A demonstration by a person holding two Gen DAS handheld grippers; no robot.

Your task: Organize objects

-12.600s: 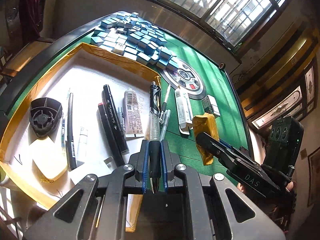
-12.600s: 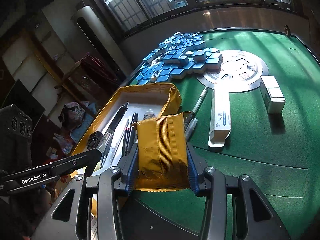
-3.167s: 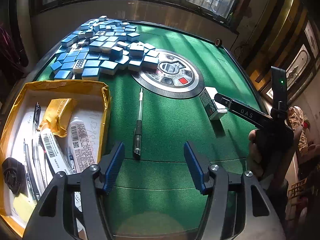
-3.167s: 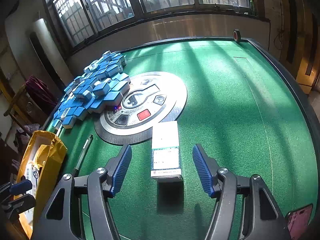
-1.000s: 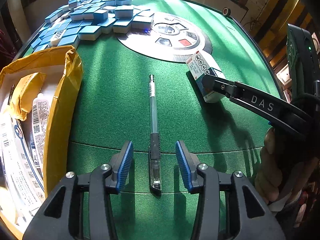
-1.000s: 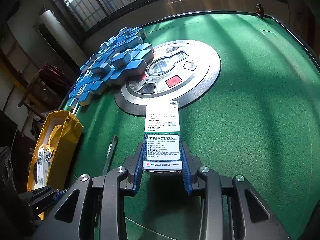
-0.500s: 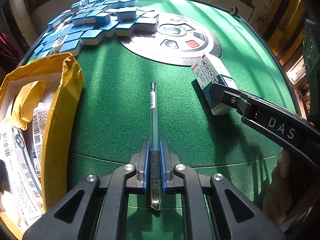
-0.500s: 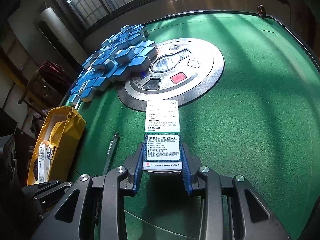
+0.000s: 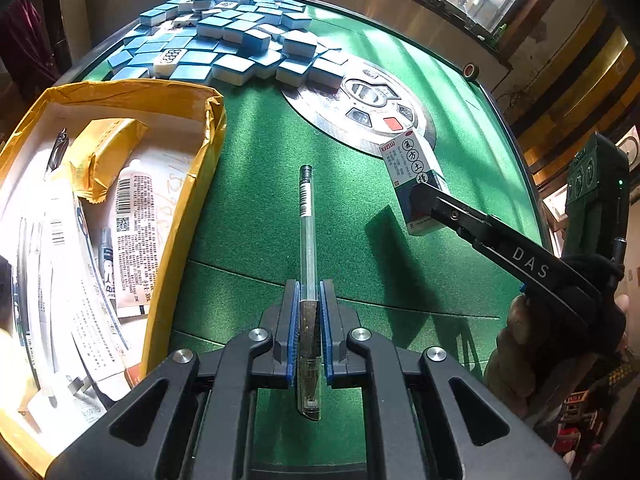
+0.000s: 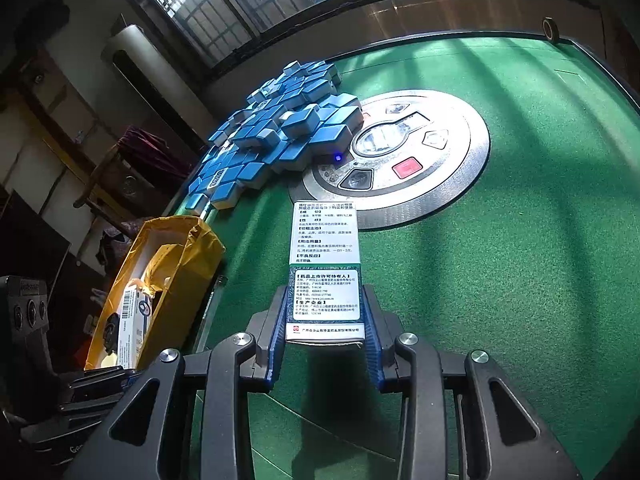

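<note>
My left gripper (image 9: 307, 292) is shut on a clear pen (image 9: 306, 216) at its dark grip, and the pen points away over the green felt, lifted off it. My right gripper (image 10: 325, 312) is shut on a small white and teal medicine box (image 10: 325, 252); the left wrist view shows this medicine box (image 9: 412, 168) raised above the table in the right gripper's fingers (image 9: 436, 204). The open yellow box (image 9: 176, 216) at the left holds a glue tube (image 9: 134, 216), a yellow packet (image 9: 104, 152) and other stationery.
A heap of blue mahjong tiles (image 9: 224, 40) lies at the far side, beside the round metal control panel (image 9: 372, 100) in the middle of the table. A roll of tape (image 9: 470, 70) sits on the far rim. A person's hand (image 9: 516, 344) holds the right gripper.
The left gripper's fingers closed on the pen and lifted it off the felt, swinging toward the yellow box. The right gripper still grips the medicine box, now raised slightly.
</note>
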